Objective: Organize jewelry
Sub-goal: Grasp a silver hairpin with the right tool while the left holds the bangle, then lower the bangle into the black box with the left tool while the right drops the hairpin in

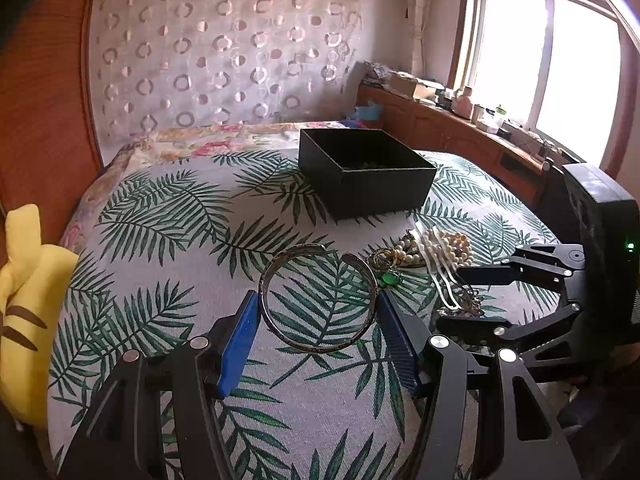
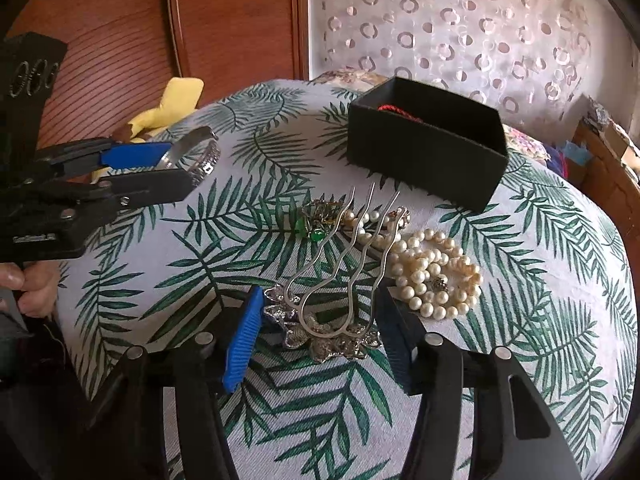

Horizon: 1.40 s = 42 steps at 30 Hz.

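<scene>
On a bed spread with palm-leaf cloth (image 2: 256, 240), the left gripper (image 1: 318, 316) clamps a silver cuff bangle (image 1: 318, 296), while the right gripper (image 2: 320, 320) straddles an ornate metal hair comb (image 2: 340, 280); whether its pads bite yet cannot be told. Beaded pearls (image 2: 436, 276) lie just beside; the black cardboard box (image 2: 424, 148) waits toward the far edge. Smooth, rounded metal could slip, and the comb's prongs could snag the pearls.

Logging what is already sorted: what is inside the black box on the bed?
In the right wrist view, a red cord or string shows just inside the black box at its far wall. The left wrist view shows faint small dark shapes on the bottom. The near walls hide the rest.
</scene>
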{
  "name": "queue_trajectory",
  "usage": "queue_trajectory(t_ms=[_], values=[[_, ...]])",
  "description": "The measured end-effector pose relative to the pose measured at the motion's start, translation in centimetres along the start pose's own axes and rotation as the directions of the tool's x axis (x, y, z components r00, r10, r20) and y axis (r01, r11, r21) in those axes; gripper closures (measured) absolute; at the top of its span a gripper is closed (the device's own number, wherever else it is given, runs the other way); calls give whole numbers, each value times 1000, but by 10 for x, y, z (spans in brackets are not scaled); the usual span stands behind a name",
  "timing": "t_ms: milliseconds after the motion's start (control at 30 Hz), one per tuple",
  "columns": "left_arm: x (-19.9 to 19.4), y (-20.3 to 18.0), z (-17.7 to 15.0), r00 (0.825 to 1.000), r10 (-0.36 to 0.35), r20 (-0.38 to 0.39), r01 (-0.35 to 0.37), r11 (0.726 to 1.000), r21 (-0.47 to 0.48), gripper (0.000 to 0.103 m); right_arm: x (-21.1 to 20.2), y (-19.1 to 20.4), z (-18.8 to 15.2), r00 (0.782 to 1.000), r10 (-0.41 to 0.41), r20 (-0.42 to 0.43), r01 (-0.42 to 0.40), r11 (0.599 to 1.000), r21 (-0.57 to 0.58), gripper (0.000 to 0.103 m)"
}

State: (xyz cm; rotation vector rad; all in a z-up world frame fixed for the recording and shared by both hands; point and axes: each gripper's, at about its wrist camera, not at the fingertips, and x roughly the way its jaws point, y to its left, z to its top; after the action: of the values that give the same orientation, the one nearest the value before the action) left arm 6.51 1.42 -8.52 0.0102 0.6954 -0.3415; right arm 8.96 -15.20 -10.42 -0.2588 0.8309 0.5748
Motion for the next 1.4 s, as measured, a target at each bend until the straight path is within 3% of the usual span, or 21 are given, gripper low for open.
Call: queue_trajectory(t_ms=[367,800,1133,1400], values=[[8,-8,19,1000,-9,16,9,1000,19,46,-28,-20,14,995,-29,91,29,1000,5,45],[25,-11,59,999,0,52,-2,999,50,46,-24,-82,77,975,-114,191,110,993,29,44],[44,-16,79,999,5,48,-7,998,55,46,15,-120,114,982,-66,179,52,995,82,44],[56,-22,94,999,4,48,-7,998,62,46,33,-121,121,988,-40,149,27,996,90,43]])
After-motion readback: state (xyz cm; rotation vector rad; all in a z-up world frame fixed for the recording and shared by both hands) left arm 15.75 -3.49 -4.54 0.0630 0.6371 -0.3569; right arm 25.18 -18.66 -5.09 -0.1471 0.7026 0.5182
